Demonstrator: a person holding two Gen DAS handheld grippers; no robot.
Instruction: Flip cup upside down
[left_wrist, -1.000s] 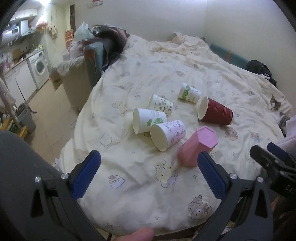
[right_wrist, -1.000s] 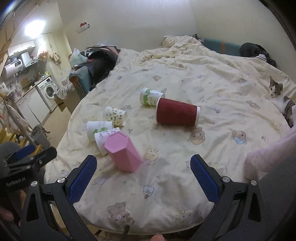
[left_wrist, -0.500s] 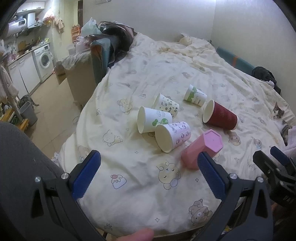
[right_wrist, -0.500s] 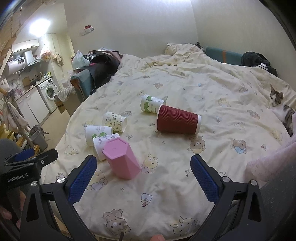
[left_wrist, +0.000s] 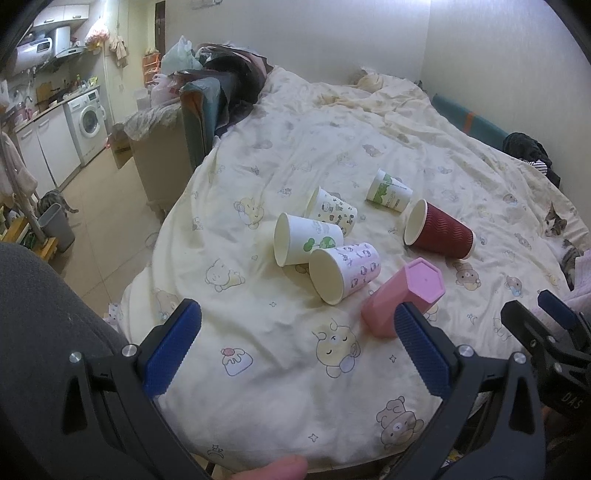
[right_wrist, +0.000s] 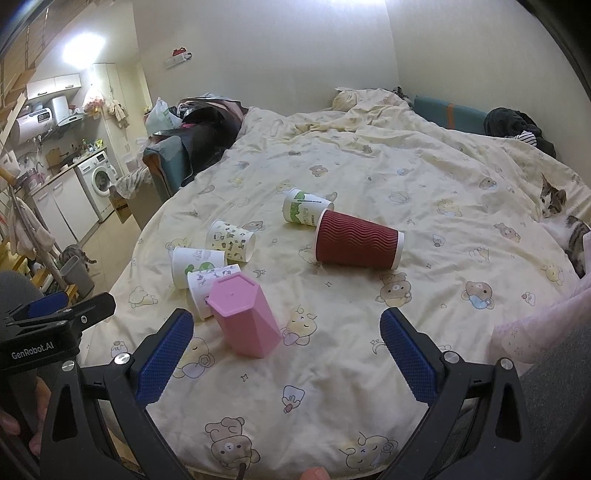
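left gripper spread, empty | right gripper spread, empty | pink cup lower centre, already base-up | paper cups lying sideways, awaiting flip

Cat half cut off

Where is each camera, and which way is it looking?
Left wrist: rides on the left gripper, facing forward over the bed; its open blue fingers, a thumb tip and the right gripper show.
Right wrist: rides on the right gripper, facing the same bed; its open fingers and the left gripper at left show.
Shared: the pink cup, red cup and cat.
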